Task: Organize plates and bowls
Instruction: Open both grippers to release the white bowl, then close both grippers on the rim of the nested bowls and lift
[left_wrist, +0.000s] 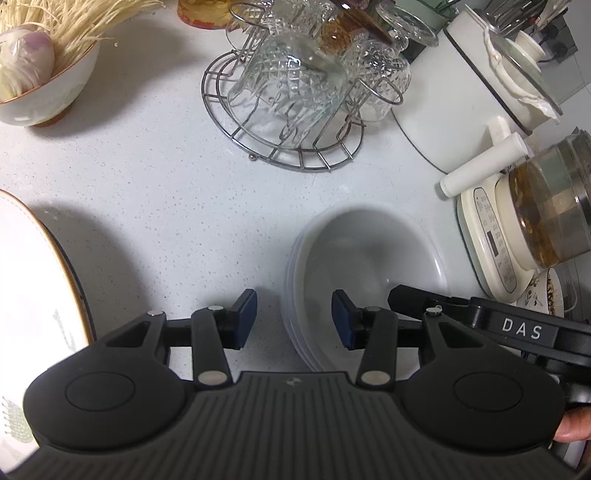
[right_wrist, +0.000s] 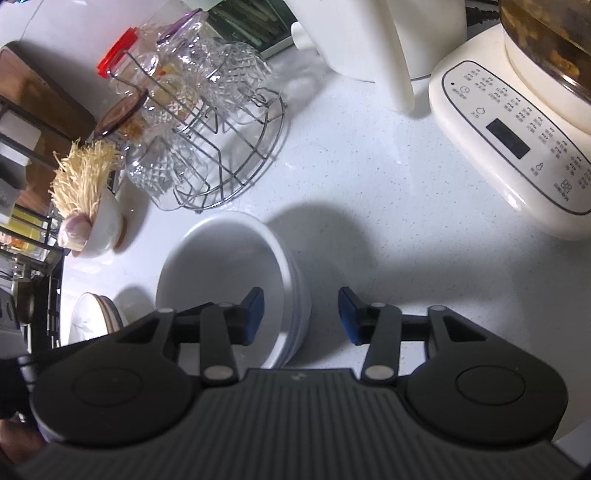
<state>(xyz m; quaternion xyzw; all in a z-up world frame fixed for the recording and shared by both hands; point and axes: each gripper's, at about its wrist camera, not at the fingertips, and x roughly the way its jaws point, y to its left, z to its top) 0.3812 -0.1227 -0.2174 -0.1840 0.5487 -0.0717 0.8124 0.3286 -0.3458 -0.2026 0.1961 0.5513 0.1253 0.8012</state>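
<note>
A stack of white bowls (left_wrist: 369, 251) (right_wrist: 221, 258) stands on the white counter. My left gripper (left_wrist: 294, 317) straddles the stack's left wall, one blue pad outside and the other inside the top bowl, with gaps on both sides. My right gripper (right_wrist: 301, 315) straddles the opposite wall the same way, its left pad inside the bowl and its right pad over the counter. Neither pair of pads visibly presses the rim. A gold-rimmed printed plate (left_wrist: 33, 277) lies at the left, and the right wrist view shows it on a small plate stack (right_wrist: 92, 317).
A white bowl of pale noodles (left_wrist: 55, 92) (right_wrist: 107, 225) sits at the far left. A wire rack of cut-glass cups (left_wrist: 288, 110) (right_wrist: 207, 129) stands behind the bowls. A cream kettle base (left_wrist: 491, 243) (right_wrist: 509, 147), a white pot (left_wrist: 461, 96) and a soiled plate (left_wrist: 543, 295) crowd the right.
</note>
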